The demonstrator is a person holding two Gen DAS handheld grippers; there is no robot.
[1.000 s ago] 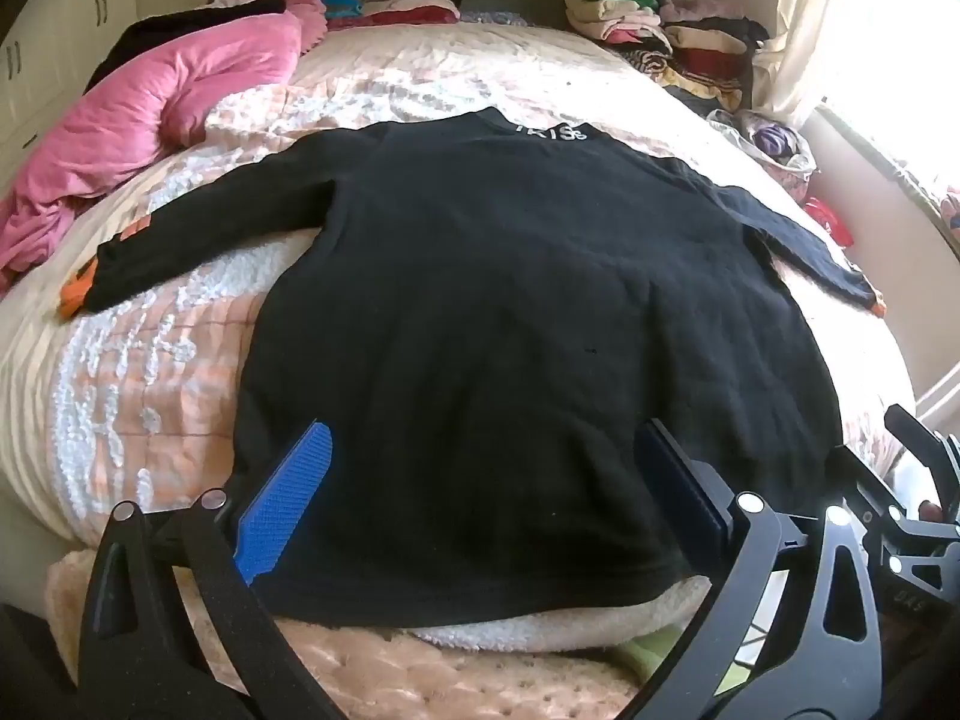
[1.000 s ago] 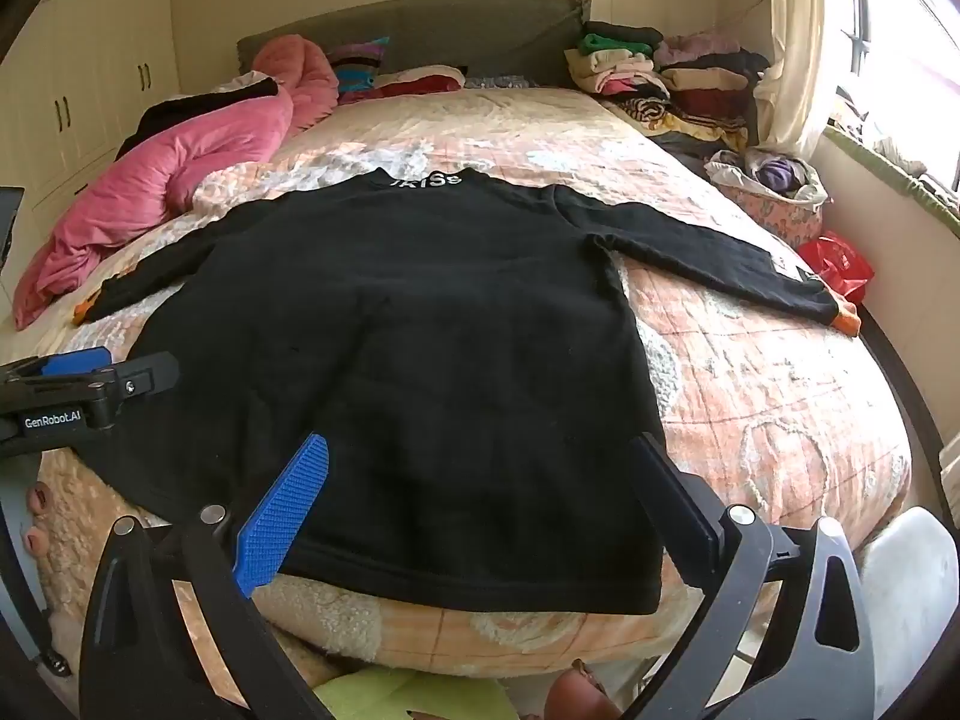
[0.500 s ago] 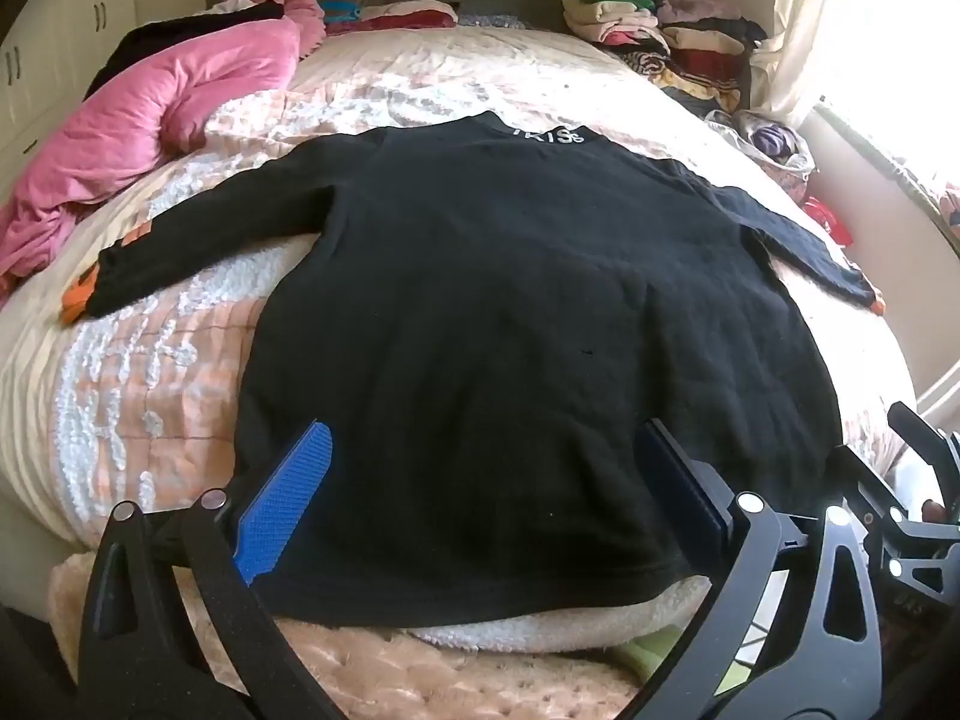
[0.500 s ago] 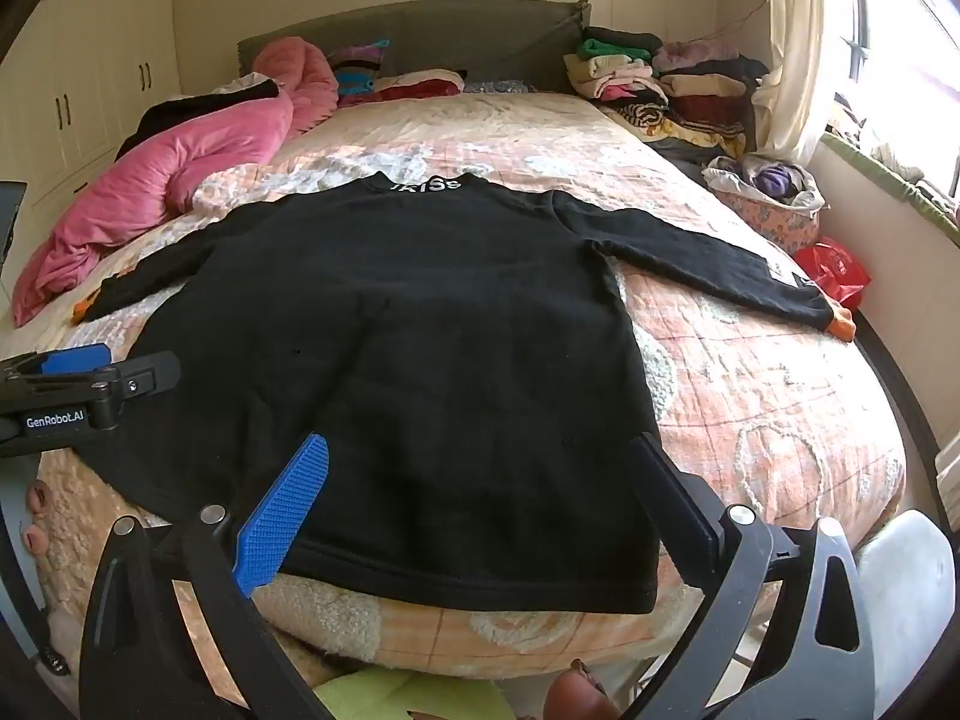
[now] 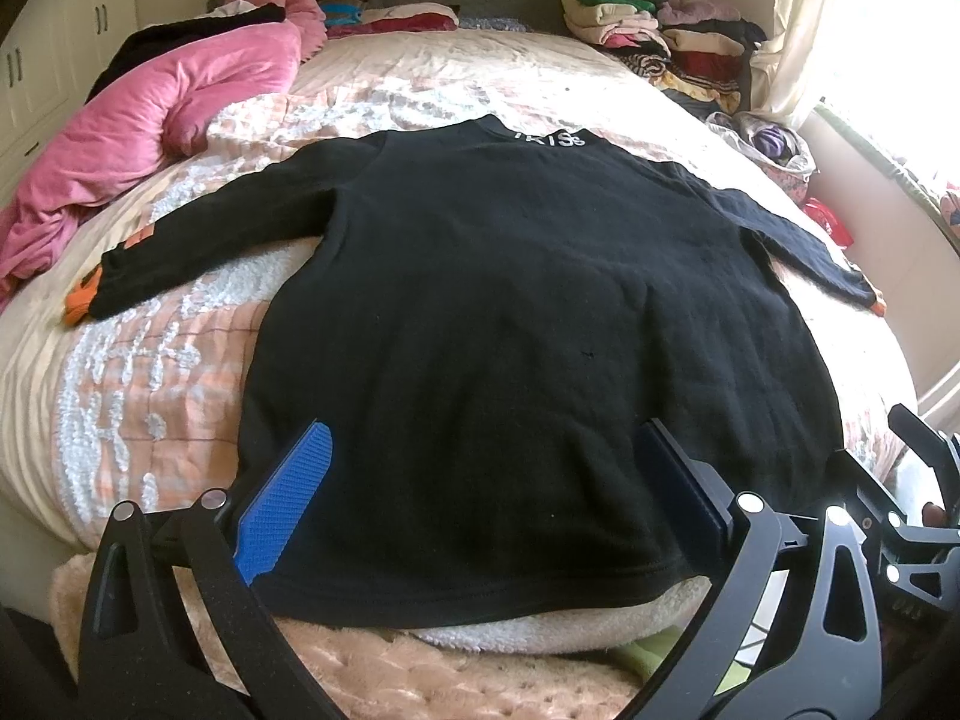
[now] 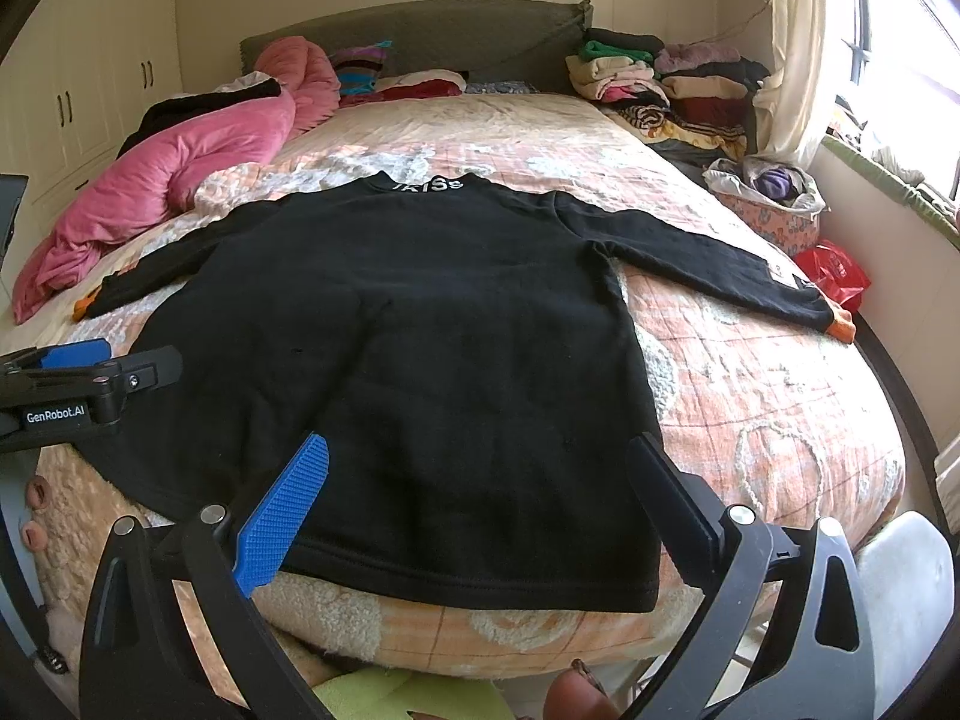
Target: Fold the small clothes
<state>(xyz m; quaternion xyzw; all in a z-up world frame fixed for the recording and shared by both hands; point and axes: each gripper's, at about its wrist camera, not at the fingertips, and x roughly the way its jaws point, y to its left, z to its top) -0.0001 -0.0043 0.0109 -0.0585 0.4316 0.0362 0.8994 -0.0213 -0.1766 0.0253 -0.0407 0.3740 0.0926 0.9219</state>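
Observation:
A black long-sleeved sweater (image 5: 510,312) lies flat on the bed, back up, sleeves spread to both sides, with orange cuffs and white letters at the collar. It also shows in the right wrist view (image 6: 420,348). My left gripper (image 5: 486,480) is open over the sweater's hem near its left corner, empty. My right gripper (image 6: 480,486) is open over the hem near its right corner, empty. The left gripper also shows at the left edge of the right wrist view (image 6: 90,378).
A pink quilt (image 6: 174,180) lies bunched along the bed's left side. Stacks of folded clothes (image 6: 660,84) sit at the far right by the headboard. A basket of clothes (image 6: 774,204) and a red bag (image 6: 834,270) stand beside the bed at right.
Both grippers have edged slightly forward and up over the hem. The sweater has not moved.

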